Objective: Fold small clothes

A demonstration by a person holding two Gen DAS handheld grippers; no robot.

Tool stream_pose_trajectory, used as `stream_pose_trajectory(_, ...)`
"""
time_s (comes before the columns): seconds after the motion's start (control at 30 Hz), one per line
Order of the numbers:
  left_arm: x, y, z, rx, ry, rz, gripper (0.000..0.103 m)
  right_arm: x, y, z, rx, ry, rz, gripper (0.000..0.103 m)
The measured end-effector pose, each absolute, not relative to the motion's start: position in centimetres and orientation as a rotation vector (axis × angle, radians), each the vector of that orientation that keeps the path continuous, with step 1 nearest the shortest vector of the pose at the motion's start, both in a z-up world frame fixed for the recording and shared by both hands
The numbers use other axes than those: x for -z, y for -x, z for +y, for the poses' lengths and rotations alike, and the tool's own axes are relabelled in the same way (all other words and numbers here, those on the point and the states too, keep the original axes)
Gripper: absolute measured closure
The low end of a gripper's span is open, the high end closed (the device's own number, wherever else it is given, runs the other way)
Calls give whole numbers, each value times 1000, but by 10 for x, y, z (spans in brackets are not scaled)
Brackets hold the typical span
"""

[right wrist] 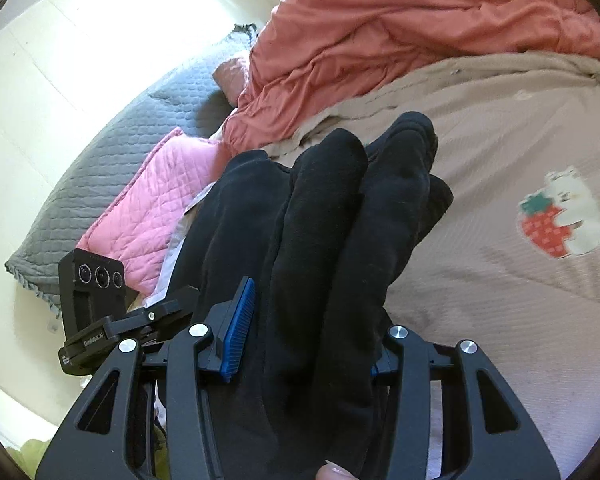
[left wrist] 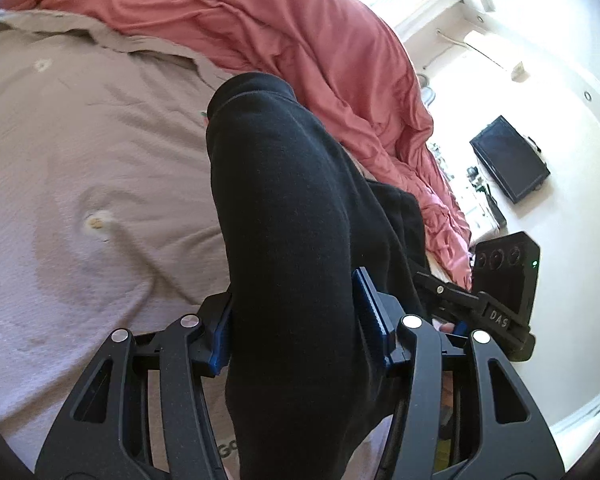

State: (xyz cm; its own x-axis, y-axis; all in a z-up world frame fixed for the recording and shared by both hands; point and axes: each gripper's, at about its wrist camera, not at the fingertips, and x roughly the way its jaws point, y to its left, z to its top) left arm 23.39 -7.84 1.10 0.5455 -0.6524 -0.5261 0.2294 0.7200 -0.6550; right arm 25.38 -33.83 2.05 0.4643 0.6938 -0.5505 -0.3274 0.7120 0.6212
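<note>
Beige bedspread [left wrist: 80,152], coral duvet [left wrist: 300,32] bunched behind. Both the left gripper [left wrist: 296,328] and right gripper [right wrist: 308,320] are clamped on the black garment [left wrist: 284,208], held up over the bed. Fold looks barely started.

A soft black knit garment [left wrist: 288,216] hangs bunched in long rolled folds [right wrist: 324,216], lifted above a beige bedspread.

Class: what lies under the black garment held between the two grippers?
Around the black garment shows the beige sheet, with the coral duvet behind. Left gripper and right gripper grip it. Whatever lies directly beneath is covered.
</note>
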Motion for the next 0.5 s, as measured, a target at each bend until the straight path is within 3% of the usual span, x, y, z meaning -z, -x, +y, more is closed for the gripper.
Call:
stream_pose_trajectory(0.43, 49, -247, -85, 426, 516, 971, 55, 26, -257, -346, -489, -402, 962, 57)
stream_pose_trajectory(0.5, 48, -247, -81, 420, 513, 962, 53, 34, -259, -346, -457, -404, 976, 49)
